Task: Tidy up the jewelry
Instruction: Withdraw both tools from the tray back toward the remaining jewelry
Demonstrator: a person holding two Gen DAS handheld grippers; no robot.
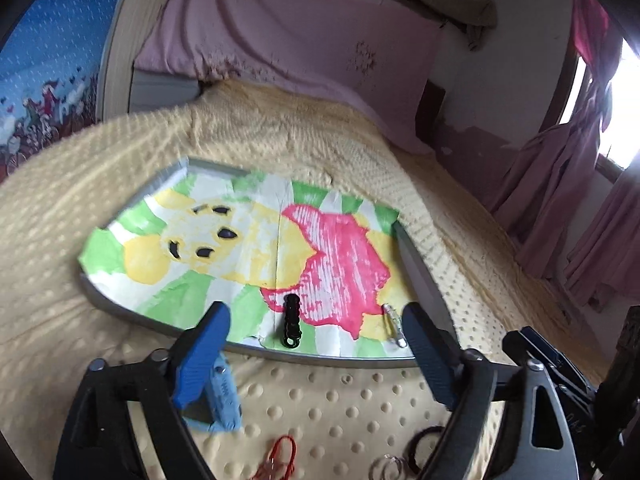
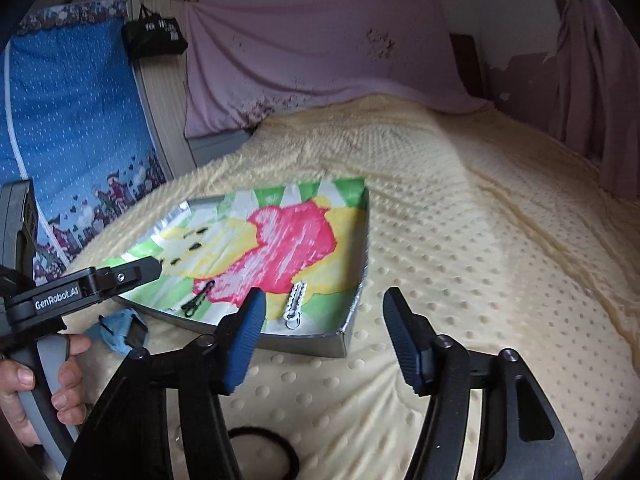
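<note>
Both grippers are gaping wide, empty: left gripper [image 1: 316, 320]; right gripper [image 2: 324, 308]; black clip [image 1: 291, 321] and silver clip [image 2: 295, 305] are lying in the tray [image 2: 352, 320]; rings [image 1: 420, 452] near the frame edge are sitting half cut off.

Left tool [image 1: 316, 320] and right tool [image 2: 324, 308] side by side, jaws apart, both empty.

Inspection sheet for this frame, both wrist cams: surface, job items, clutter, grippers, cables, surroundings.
Surface: yellow dotted blanket on a bed.
Job's things: metal tray lined with a coloured drawing; in it a black hair clip and a silver hair clip, apart.
Clutter: blue object beside the tray; red cord, rings, black hair tie on the blanket.
Grippers: left gripper open, empty; right gripper open, empty.
Cables: nothing seen.
Surroundings: pink curtains, blue fabric.
</note>
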